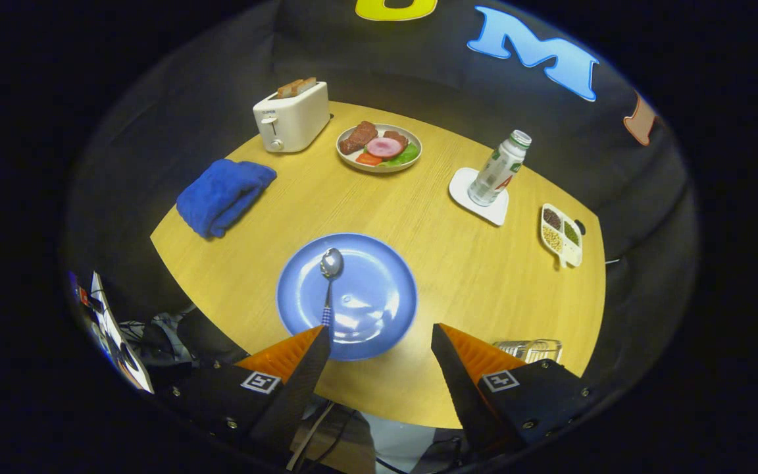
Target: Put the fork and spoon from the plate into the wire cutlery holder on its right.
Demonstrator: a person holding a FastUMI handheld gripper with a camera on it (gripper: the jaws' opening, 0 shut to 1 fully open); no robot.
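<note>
On blue plate: spoon, just ahead of spread hand-held gripper.

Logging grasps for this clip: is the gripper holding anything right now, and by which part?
Nothing is held. The gripper is open above the blue plate; the spoon lies on it, its handle end beside the left finger.

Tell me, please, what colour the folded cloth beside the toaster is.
Blue. The folded cloth shows best in the gripper view, beyond the open gripper.
</note>
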